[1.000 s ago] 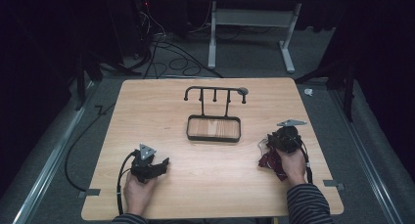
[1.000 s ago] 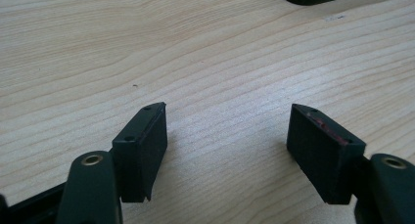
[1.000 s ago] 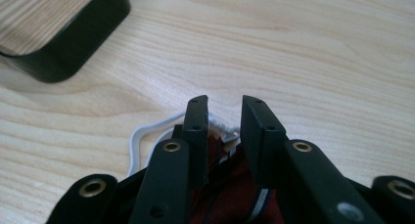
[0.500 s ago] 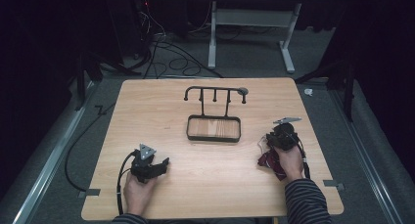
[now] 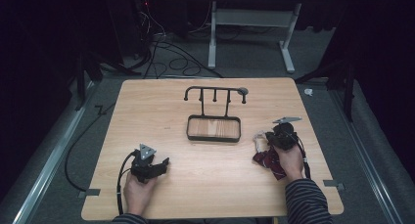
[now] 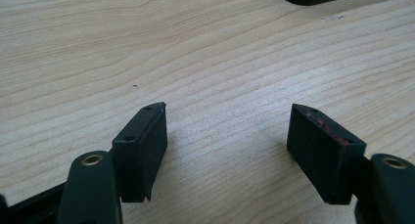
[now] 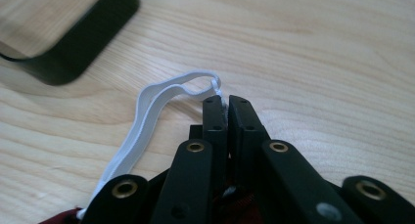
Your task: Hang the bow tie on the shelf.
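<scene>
While the left claw [image 6: 227,155] gapes empty, the right claw [image 7: 227,105] has just closed on a white strap [image 7: 147,111], its cloth half hidden.

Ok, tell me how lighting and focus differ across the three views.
High view: table brightly lit, surroundings dark. Left gripper view: wood grain sharp, pads crisp. Right gripper view: white loop sharp, the black tray corner blurred.

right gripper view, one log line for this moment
right gripper: just closed on white loop of red cloth | left gripper: open, nothing between | rack: untouched
</scene>
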Available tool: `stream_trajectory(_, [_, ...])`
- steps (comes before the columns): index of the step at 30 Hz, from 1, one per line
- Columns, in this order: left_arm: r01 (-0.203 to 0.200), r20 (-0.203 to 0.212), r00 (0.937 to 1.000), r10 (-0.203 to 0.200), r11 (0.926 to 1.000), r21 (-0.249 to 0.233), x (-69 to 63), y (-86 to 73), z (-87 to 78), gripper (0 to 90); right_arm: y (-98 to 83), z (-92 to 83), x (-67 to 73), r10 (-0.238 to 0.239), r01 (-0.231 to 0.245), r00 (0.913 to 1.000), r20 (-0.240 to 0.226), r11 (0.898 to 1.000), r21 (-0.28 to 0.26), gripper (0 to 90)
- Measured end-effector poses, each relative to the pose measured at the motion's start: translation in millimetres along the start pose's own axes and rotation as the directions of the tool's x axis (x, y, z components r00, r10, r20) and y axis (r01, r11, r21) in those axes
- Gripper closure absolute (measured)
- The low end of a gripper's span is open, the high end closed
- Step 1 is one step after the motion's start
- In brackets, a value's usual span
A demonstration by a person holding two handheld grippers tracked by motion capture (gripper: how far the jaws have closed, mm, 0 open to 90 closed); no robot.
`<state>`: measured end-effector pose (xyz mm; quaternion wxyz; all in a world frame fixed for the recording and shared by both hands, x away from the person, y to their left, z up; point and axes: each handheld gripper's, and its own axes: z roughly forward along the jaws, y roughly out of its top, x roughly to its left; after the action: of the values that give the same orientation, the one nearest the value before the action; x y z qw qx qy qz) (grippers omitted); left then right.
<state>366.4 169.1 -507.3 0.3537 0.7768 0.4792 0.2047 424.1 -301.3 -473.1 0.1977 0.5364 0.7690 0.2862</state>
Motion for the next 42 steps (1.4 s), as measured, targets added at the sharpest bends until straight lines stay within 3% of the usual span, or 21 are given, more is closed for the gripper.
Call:
stream_trajectory(13, [0.0,0.0,1.0,0.0,1.0,0.0,-0.1,0.0,0.0,31.6,12.4,-43.2,13.8,-0.048,0.042,0.9978,-0.046,0.991,-0.13,88.2])
stream_trajectory(19, [-0.001,-0.001,1.0,0.001,1.0,0.001,-0.2,0.0,0.0,31.5,22.5,-69.2,23.7,-0.096,0.084,0.9941,-0.052,0.977,-0.197,88.3])
stream_trajectory(25, [-0.001,-0.001,1.0,0.001,1.0,0.0,-0.2,0.0,0.0,31.4,29.9,-82.6,29.7,-0.123,0.107,0.9908,-0.057,0.967,-0.23,88.3])
stream_trajectory(29, [-0.001,-0.001,1.0,0.001,1.0,0.0,-0.1,0.0,0.0,31.4,38.4,-96.5,36.8,-0.152,0.131,0.9867,-0.058,0.956,-0.264,88.4])
stream_trajectory(42, [0.0,0.001,1.0,0.0,1.0,0.0,0.1,0.0,0.0,31.4,58.2,-117.3,53.9,-0.198,0.164,0.9775,-0.074,0.933,-0.321,88.5])
